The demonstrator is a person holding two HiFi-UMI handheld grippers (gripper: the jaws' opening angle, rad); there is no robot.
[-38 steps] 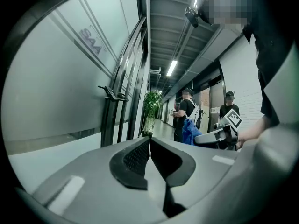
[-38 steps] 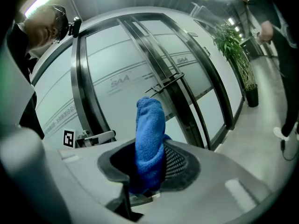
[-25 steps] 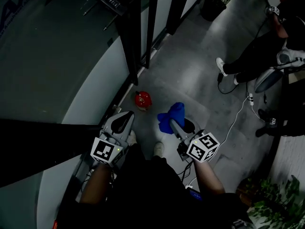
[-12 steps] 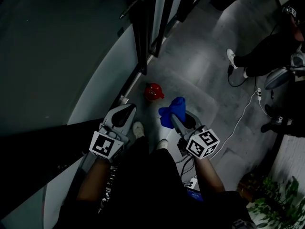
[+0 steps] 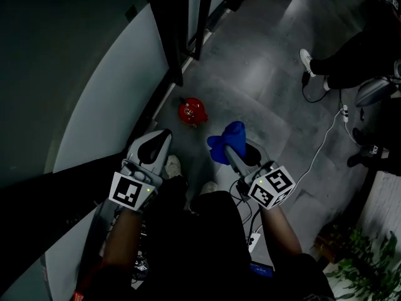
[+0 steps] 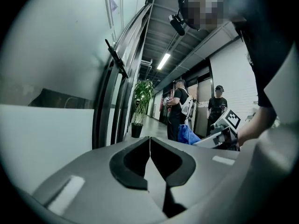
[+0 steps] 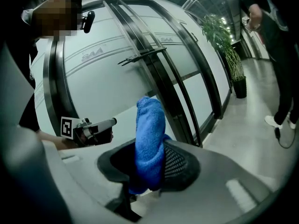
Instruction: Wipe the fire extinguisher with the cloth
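Clamping cloth, right gripper; fire extinguisher visible head view only.

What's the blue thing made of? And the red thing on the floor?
The blue cloth looks like soft terry or microfibre: fuzzy, nubbly, folding limply. The red fire extinguisher is probably painted metal, with a faint shine, but it's too small to be sure.

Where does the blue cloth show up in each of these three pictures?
Head view: the blue cloth is near the centre, clamped in the right tool, to the right of the red fire extinguisher.
Left gripper view: a small blue patch, low and right of centre.
Right gripper view: the cloth is dead centre, upright between the jaws.
Shared landmark: the dark door frame, visible in all three.
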